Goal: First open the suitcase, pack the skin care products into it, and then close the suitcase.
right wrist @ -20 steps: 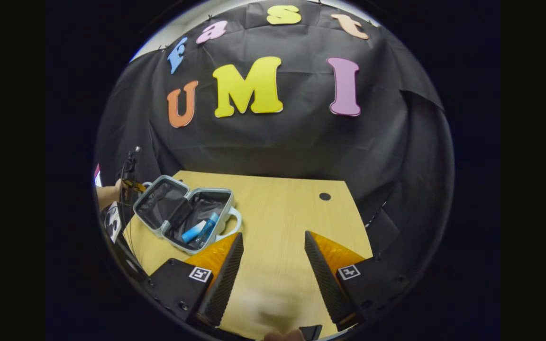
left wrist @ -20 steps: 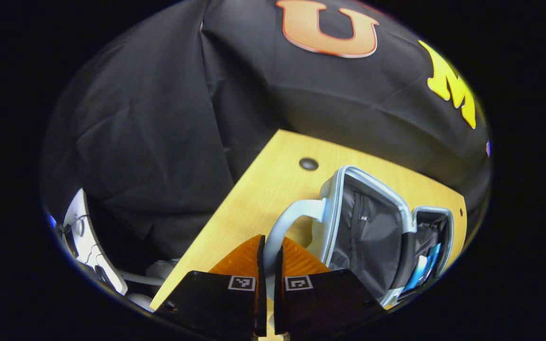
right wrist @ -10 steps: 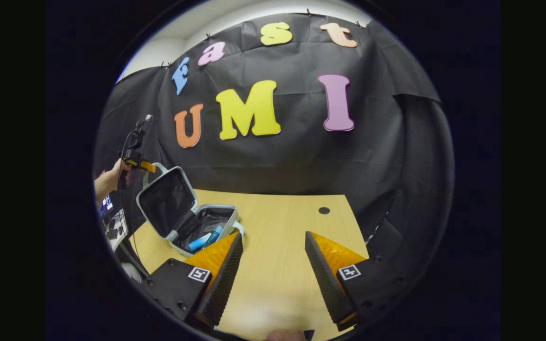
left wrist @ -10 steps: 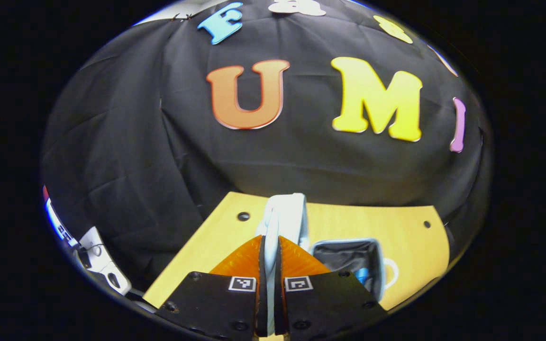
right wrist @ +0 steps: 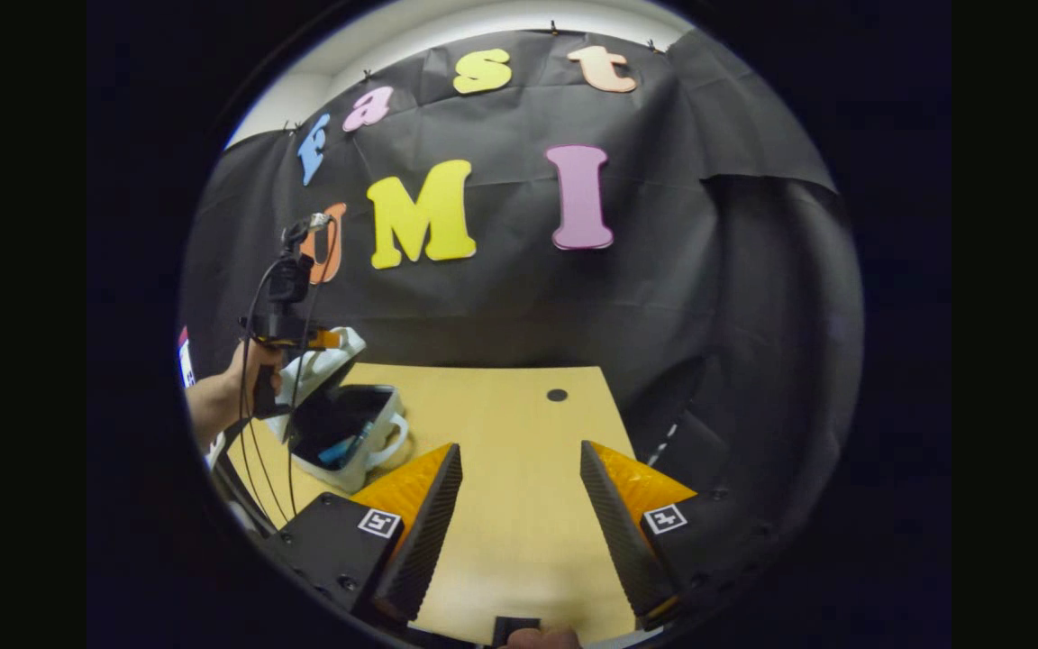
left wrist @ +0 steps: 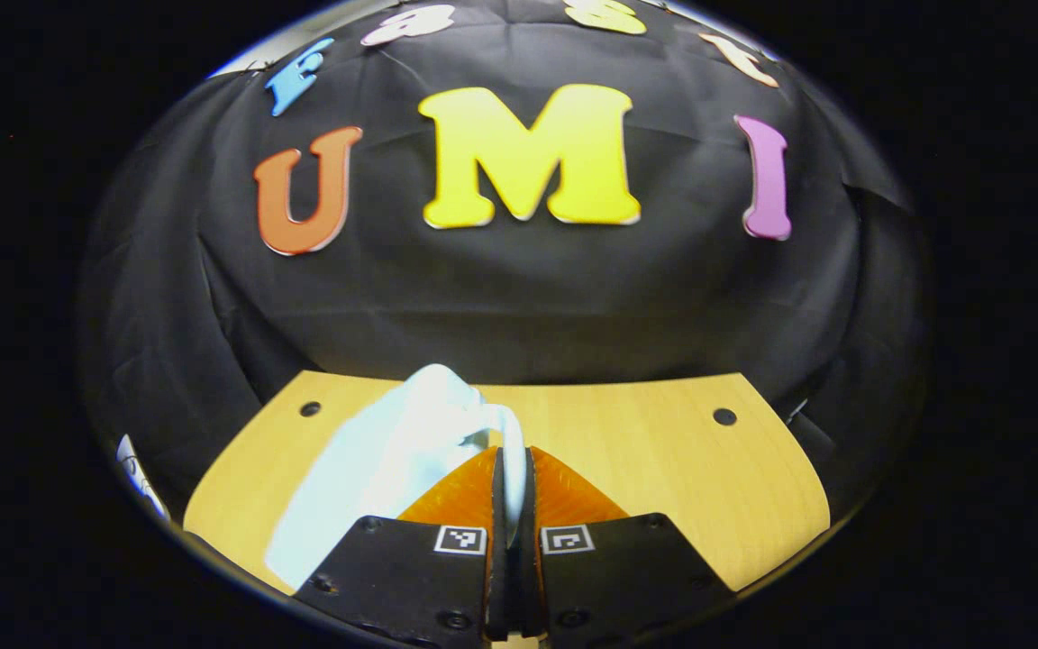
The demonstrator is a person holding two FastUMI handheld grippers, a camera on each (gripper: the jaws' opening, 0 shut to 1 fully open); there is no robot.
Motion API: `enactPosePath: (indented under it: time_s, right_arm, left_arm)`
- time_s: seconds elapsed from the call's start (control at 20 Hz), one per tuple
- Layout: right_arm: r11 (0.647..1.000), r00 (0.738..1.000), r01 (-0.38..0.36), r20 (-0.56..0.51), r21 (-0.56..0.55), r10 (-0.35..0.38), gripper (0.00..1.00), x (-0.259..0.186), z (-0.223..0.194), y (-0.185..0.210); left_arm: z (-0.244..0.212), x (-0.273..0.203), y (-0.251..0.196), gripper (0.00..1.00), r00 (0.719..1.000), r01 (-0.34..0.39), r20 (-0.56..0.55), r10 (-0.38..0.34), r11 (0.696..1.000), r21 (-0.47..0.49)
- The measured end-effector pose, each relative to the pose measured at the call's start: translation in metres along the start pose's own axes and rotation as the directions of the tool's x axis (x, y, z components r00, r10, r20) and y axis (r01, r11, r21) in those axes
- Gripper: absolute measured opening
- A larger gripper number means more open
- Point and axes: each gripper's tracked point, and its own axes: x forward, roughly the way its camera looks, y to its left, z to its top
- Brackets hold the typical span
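Pale blue plastic sits pinched between the two fingers of our left claw (left wrist: 512, 478) at the bottom centre of the left gripper view: it is the handle (left wrist: 508, 451) on the lid of the suitcase (left wrist: 375, 469), and both fingers press on it with almost no gap. Beyond the fingertips the lid's pale outer shell spreads to the lower left of the frame, blurred, over the wooden counter (left wrist: 663, 451).

In the right gripper view our right claw (right wrist: 519, 491) hangs at the bottom of the frame with its fingers spread wide and nothing between them, above bare counter (right wrist: 510, 505). Farther off, at the left of that frame, the suitcase (right wrist: 343, 433) stands on the counter half shut: its lid tilts over the base, leaving the dark lining visible. Inside the base we make out blue skin care products (right wrist: 343, 448); their number we cannot tell. A second handle loops from the base toward the frame's centre. Above the lid, the left claw (right wrist: 325, 339) grips the lid's handle, held by a hand (right wrist: 253, 374) at the left edge.
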Motion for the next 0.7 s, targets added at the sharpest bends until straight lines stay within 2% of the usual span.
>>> enactPosePath:
  time_s: [0.15,0.25,0.35,0.45,0.7]
  right_arm:
    - [0.998,0.998,0.060,-0.034,-0.007,-0.060,0.80,-0.008,-0.013,-0.025]
    - [0.995,0.994,0.096,-0.051,-0.026,-0.097,0.77,-0.013,-0.019,-0.037]
    - [0.992,0.991,0.116,-0.061,-0.054,-0.119,0.80,-0.015,-0.022,-0.043]
    - [0.990,0.989,0.127,-0.061,-0.066,-0.131,0.77,-0.017,-0.022,-0.046]
    - [0.990,0.990,0.114,-0.070,-0.081,-0.120,0.80,-0.014,-0.027,-0.037]
  left_arm:
    - [-0.047,0.031,-0.040,0.08,0.996,0.037,-0.077,-0.035,0.999,0.026]
    - [-0.065,0.051,-0.043,0.08,0.993,0.043,-0.109,-0.040,0.999,0.025]
    - [-0.078,0.060,-0.047,0.08,0.991,0.051,-0.127,-0.049,0.999,0.016]
    - [-0.083,0.059,-0.049,0.08,0.991,0.049,-0.127,-0.042,0.997,0.053]
    - [-0.101,0.058,-0.059,0.08,0.994,0.034,-0.110,-0.019,0.990,0.137]
